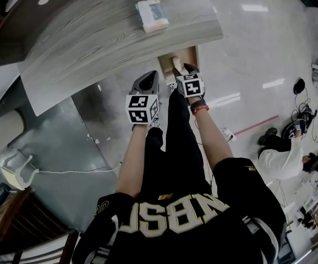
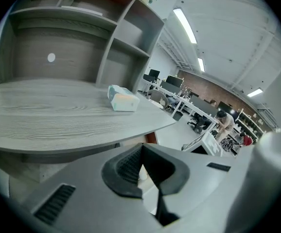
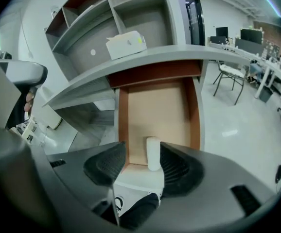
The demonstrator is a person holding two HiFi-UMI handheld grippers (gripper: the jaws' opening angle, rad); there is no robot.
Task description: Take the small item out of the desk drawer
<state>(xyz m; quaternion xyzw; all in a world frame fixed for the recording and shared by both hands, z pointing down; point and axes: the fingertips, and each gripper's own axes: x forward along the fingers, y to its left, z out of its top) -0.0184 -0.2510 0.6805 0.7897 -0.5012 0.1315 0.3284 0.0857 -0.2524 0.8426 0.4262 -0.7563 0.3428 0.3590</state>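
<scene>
A small white item (image 3: 153, 153) lies in the open drawer (image 3: 156, 108), close to its front edge, on the light wood bottom. My right gripper (image 3: 141, 161) hangs open just over that front edge. The item shows between its jaws, close beside the right pad (image 3: 179, 166); I cannot tell if they touch. In the head view the right gripper (image 1: 182, 70) reaches into the drawer (image 1: 189, 53) under the grey desk top (image 1: 109, 32). My left gripper (image 1: 149, 80) is held to the drawer's left, below the desk edge, shut and holding nothing; its pads (image 2: 126, 171) meet at the tips.
A tissue box (image 1: 152, 14) stands on the desk top, under open shelves (image 2: 116, 38). A grey side panel (image 1: 65, 131) stands left of the drawer. A person (image 1: 283, 153) sits on the floor at the right among cables. A chair (image 3: 230, 76) stands beyond the drawer.
</scene>
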